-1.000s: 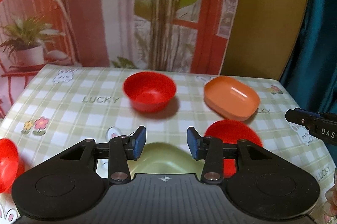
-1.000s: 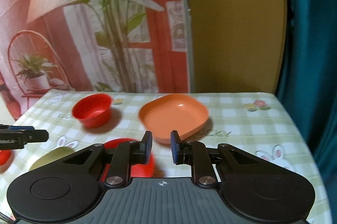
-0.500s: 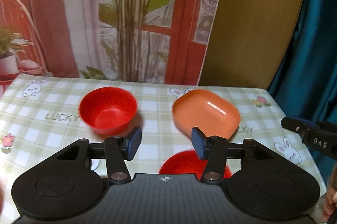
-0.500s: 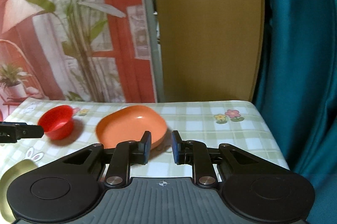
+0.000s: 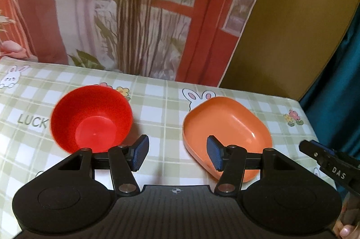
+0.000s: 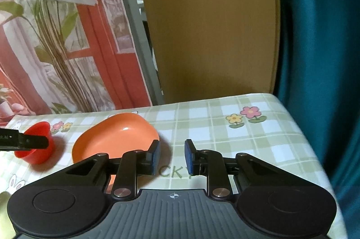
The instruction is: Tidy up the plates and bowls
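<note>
Left tool (image 5: 177, 152) hangs over the tabletop (image 5: 157, 104) with its blue pads spread wide, grasping nothing; the gap between them frames bare checked cloth; the red bowl (image 5: 91, 118) stands upright just beyond its left pad, the orange dish (image 5: 225, 128) just beyond its right pad, the two vessels apart from each other. Right tool (image 6: 172, 157) is likewise released, pads parted and holding nothing; its left pad sits at the right edge of the orange dish (image 6: 115, 139), contact not determinable; red bowl (image 6: 37, 144) lies farther left, partly behind the other tool's finger.
</note>
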